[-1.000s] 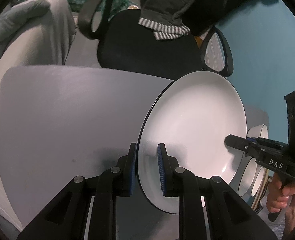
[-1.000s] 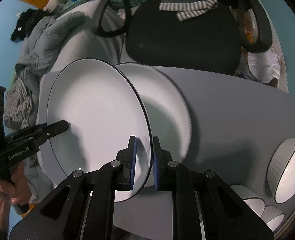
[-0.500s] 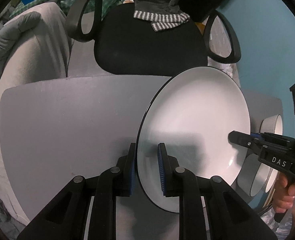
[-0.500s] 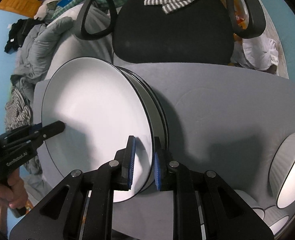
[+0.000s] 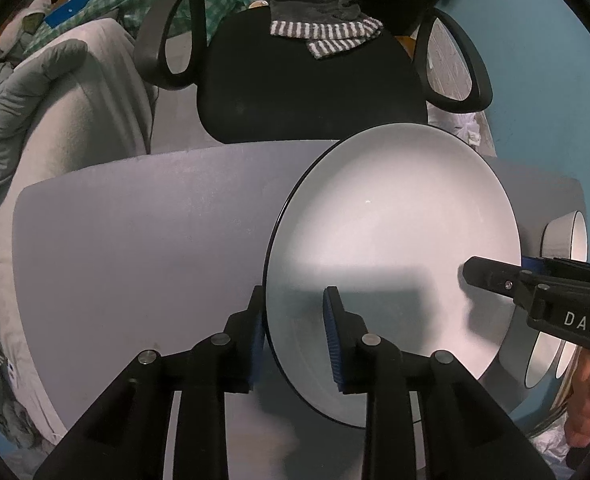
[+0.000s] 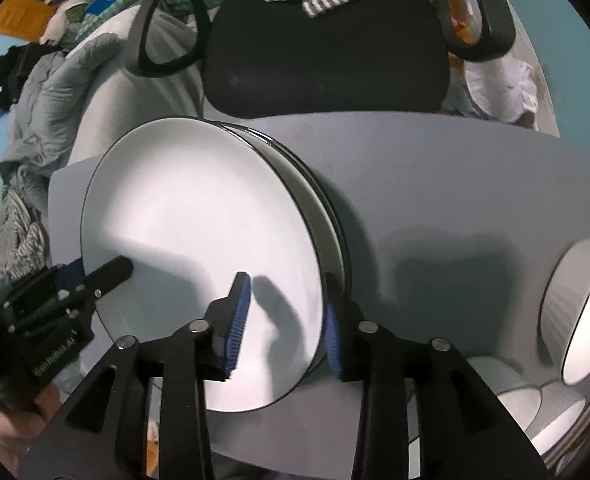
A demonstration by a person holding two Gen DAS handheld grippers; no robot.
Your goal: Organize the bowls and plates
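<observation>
Left gripper [image 5: 295,330]: jaws spread, straddling the near rim of the round white plate with thin black edge [image 5: 391,252]. Left blue pad sits just outside the rim, right blue pad is over the plate face with a visible gap. Not pinching it.

Right gripper [image 6: 285,320]: jaws also spread, wider. Left pad hovers over the white face, right pad is beyond the rim on the stack's outer side. Can't tell if either pad touches.

Plate sits on top of a stack of matching black-edged plates [image 6: 327,200] on the grey desk [image 5: 135,240]; the lower rims show just right of the top plate in the right wrist view. The stack is between both sets of jaws, the grippers coming at it from opposite sides of the rim.

Pose: each gripper is level with the rim, fingers pointing forward toward the black office chair [image 5: 307,88] past the desk's far edge. In the left wrist view the right gripper's tip reaches in from the right over the plate edge, with the person's hand [image 5: 587,404] on its grip at lower right.

White ribbed bowls with black rims [image 6: 579,316] lie right of the right jaws, well apart from the plate stack.
</observation>
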